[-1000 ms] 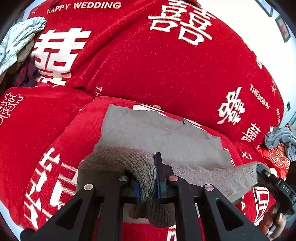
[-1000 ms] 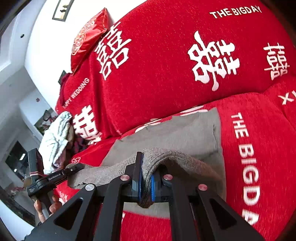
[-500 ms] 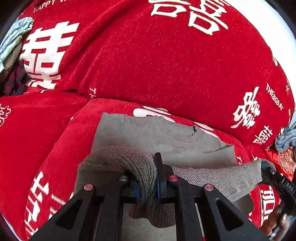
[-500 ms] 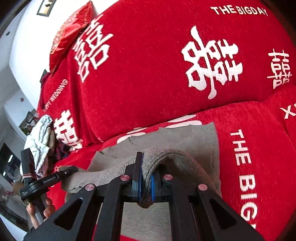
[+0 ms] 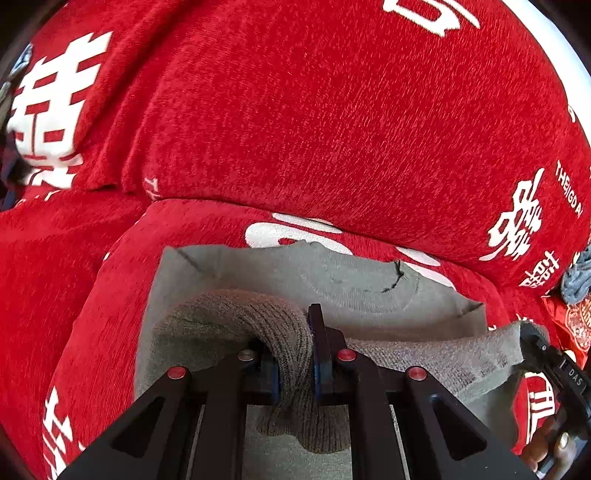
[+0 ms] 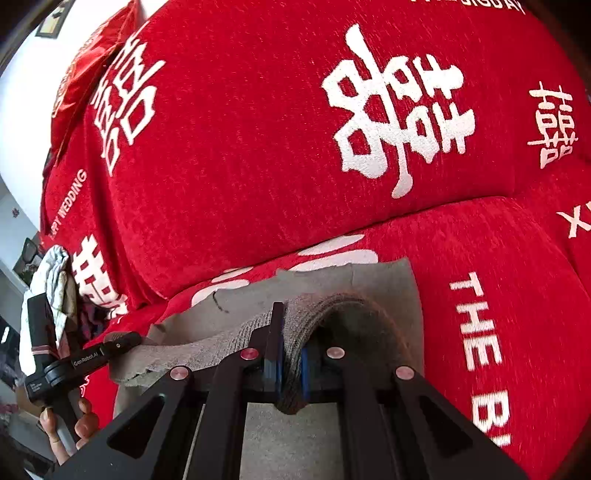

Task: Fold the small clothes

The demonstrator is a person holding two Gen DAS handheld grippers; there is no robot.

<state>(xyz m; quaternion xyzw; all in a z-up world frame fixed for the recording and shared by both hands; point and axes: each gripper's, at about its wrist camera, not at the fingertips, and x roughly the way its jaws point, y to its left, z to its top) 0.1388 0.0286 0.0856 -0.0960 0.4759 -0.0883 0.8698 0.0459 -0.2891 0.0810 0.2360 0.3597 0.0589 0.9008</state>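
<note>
home living room | red wedding-print sofa [image 6: 258, 155] | framed picture [image 6: 48, 26] on wall

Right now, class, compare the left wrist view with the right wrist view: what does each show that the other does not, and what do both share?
Only the left wrist view shows a crumpled blue-grey cloth at the far right edge.

Only the right wrist view shows a pale crumpled garment pile at the sofa's left end, a dark-framed wall picture and a shiny red cushion on top.

Both show the grey knitted garment on the red sofa cover with white characters, its ribbed hem pinched by the left gripper and the right gripper.
</note>
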